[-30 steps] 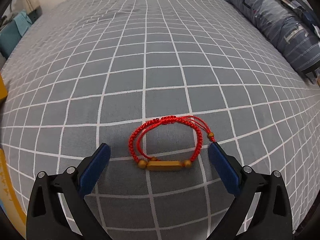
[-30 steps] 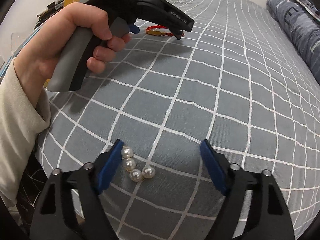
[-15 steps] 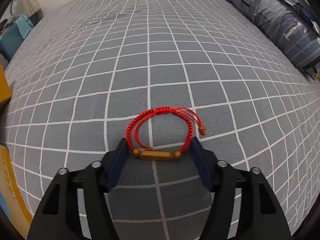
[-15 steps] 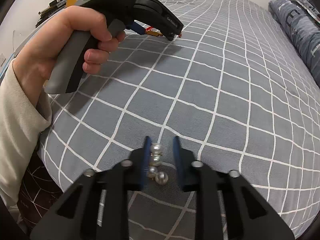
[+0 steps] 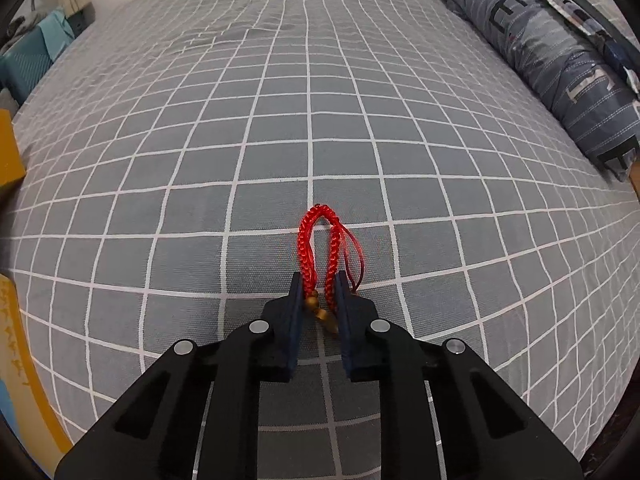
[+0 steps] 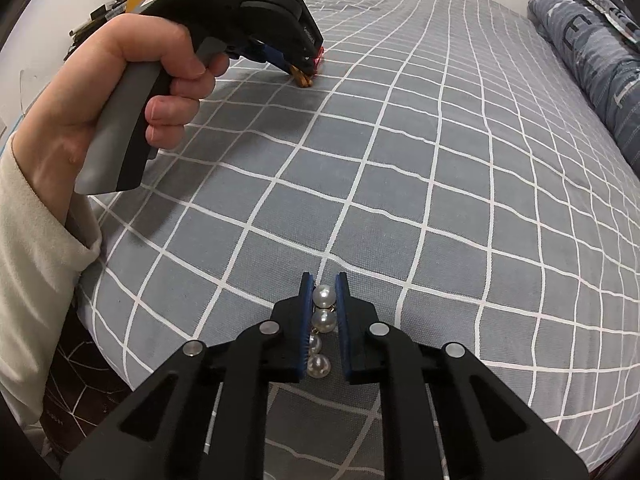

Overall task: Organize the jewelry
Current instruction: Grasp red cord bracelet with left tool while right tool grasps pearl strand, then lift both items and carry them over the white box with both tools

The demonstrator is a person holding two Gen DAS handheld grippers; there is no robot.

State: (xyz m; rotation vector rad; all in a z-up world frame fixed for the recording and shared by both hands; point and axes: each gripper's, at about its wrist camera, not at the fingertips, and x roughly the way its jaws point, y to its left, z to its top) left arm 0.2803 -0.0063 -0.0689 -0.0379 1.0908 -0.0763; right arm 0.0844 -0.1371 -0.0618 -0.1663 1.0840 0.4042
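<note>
Where the left wrist view looks down its own fingers, the left tongs are clamped on the red bracelet, squeezing it into a narrow loop whose long axis runs straight away from the camera, braided end pointing up the bed. Its gold bar sits tilted between the pads, a gold bead beside it, and loose red cord ends hang just right of the right pad. One second ago the same tongs stood wide apart and the bracelet lay as a broad oval with the bar crosswise. A blue pillow lies along the bed's right edge.

From the right wrist view, the right tongs are closed on the pearl piece, its four pearls lined up lengthwise between the pads, pointing forward. Earlier the pearls curved beside the left pad with the tongs open. Farther off, the left hand grips its handle, tips pressed to the bed at the bracelet.
</note>
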